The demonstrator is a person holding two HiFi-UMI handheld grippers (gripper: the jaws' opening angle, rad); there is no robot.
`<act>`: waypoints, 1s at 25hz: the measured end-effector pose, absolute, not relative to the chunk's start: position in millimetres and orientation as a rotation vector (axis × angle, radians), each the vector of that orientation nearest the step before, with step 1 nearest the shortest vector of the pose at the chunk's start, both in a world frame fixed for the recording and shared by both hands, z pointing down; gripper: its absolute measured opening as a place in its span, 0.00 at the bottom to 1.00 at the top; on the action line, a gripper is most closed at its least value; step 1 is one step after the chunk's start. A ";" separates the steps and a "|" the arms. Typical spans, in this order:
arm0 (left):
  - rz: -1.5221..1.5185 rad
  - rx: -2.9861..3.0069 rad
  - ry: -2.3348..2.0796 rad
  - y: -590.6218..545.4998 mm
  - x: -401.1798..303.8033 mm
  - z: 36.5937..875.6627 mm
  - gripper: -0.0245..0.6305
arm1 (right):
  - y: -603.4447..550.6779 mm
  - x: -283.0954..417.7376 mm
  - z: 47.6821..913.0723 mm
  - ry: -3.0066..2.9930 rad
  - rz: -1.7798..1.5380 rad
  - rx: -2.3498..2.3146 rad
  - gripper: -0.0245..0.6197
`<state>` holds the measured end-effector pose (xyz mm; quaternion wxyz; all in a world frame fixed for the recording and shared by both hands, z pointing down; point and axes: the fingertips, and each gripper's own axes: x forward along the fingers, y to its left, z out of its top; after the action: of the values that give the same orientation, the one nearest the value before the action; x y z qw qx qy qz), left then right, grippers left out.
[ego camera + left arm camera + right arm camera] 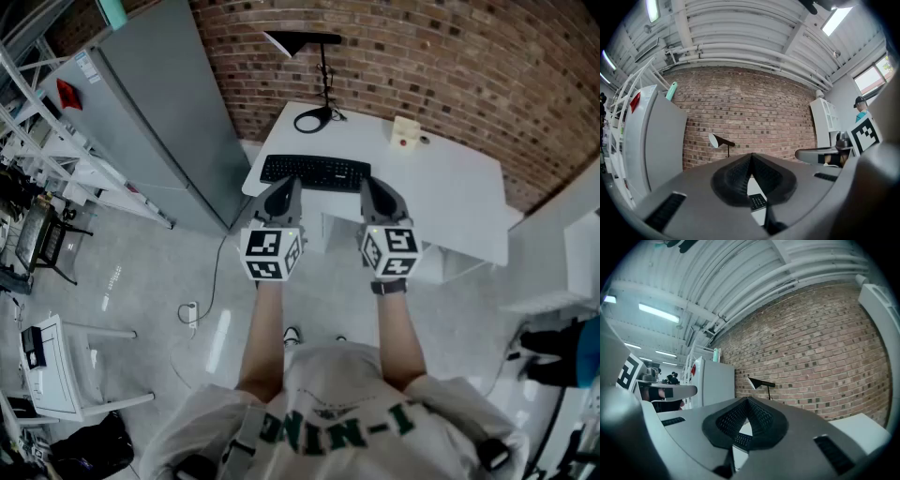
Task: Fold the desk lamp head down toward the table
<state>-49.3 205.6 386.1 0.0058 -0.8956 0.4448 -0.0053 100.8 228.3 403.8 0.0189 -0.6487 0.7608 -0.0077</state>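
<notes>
A black desk lamp stands at the back of the white table, against the brick wall. Its flat head is raised and sticks out to the left, above a ring-shaped base. The lamp also shows far ahead in the left gripper view and the right gripper view. My left gripper and right gripper are held side by side in front of the table, well short of the lamp. Both point level. Both left gripper and right gripper are shut, with nothing held.
A black keyboard lies at the table's near edge, just beyond my grippers. A small beige box sits at the back right. A tall grey cabinet stands left of the table, and white shelving to the right.
</notes>
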 end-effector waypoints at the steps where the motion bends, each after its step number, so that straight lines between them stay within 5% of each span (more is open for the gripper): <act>1: -0.015 -2.805 1.390 206.5 -47.4 385.6 0.04 | 229.1 101.2 403.2 2.363 -0.024 -2.011 0.04; 25: -0.092 -2.835 1.461 197.8 -11.1 432.0 0.04 | 215.5 133.8 450.4 2.420 -0.163 -1.928 0.04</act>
<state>-11.1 197.8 432.0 -0.0246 -0.8884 0.4576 -0.0289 133.8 215.5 450.4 0.0215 -0.6220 0.7810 -0.0526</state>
